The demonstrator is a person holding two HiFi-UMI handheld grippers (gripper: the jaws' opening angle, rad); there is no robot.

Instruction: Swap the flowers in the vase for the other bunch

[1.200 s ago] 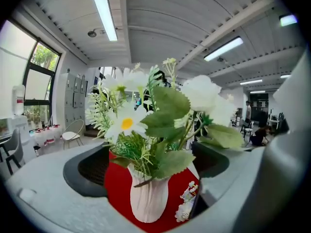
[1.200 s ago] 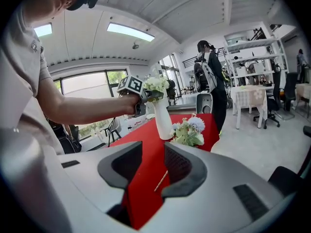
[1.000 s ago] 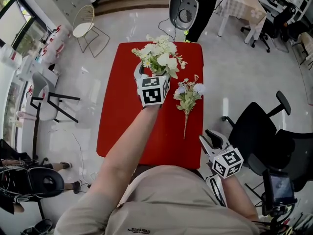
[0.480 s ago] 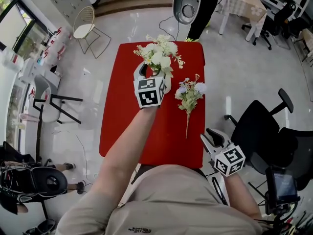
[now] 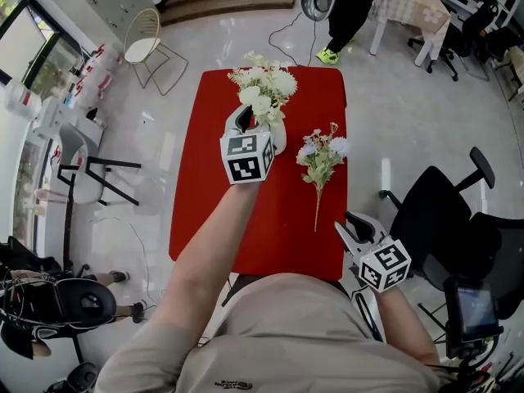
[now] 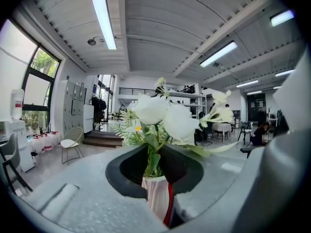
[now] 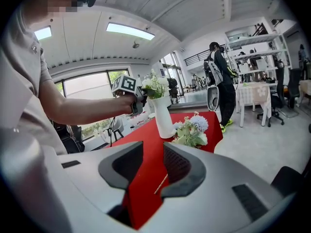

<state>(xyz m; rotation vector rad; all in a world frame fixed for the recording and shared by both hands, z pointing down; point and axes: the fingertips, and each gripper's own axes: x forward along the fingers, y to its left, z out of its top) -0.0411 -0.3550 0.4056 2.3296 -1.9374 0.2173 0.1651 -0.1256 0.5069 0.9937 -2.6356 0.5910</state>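
A white vase (image 7: pixel 163 115) stands at the far end of the red table (image 5: pixel 205 203), holding white flowers (image 5: pixel 264 84). My left gripper (image 5: pixel 258 121) is level with the vase's mouth, and its jaws are closing on the flower stems (image 6: pixel 154 161) just above the vase rim (image 6: pixel 158 198). The other bunch (image 5: pixel 321 158), with pale lilac and white blooms, lies flat on the table to the right of the vase, stem toward me. My right gripper (image 5: pixel 354 226) hovers open at the table's near right corner with nothing between its jaws, pointing at that bunch (image 7: pixel 192 130).
A black office chair (image 5: pixel 434 211) stands close to the right of the table. A person (image 5: pixel 352 6) stands beyond the far end. A wire chair (image 5: pixel 143 35) is at the far left and a stool (image 5: pixel 82 170) stands left of the table.
My left gripper's jaws have closed in round the white flowers' stems at the vase's mouth. The right gripper has stayed put. The person beyond the table has stepped further off.
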